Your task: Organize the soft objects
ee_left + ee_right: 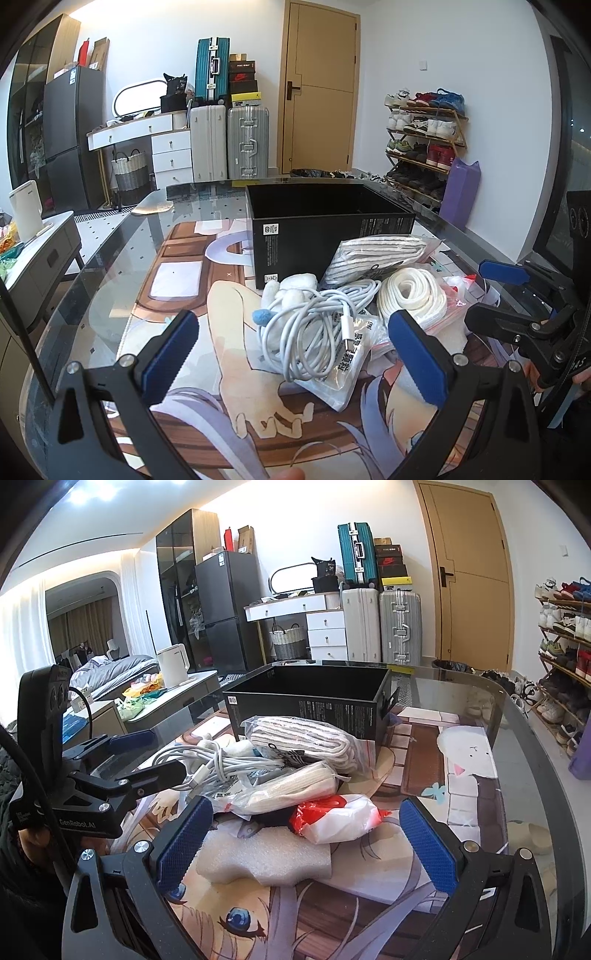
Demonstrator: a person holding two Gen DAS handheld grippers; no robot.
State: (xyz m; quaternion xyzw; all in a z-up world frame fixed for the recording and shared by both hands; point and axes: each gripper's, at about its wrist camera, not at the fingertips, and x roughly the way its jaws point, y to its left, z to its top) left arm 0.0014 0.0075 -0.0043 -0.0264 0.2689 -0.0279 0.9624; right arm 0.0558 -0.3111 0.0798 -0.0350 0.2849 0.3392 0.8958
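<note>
Both tongs gape wide and hold nothing: left tongs frame the cable mid-frame, right tongs hover over the foam. The box sits just behind the pile. I bet the cable's loops snag neighbouring bags and drag them along.

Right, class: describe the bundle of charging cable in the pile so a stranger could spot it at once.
Start at the open black box on the glass table; the pile of soft things lies just in front of it. On the pile's left side, atop a flat white packet, sits the cable. It alone is thin, pale, glossy cord in loose loops with a plug end showing, unlike the flat woven white coil bagged beside it.
</note>
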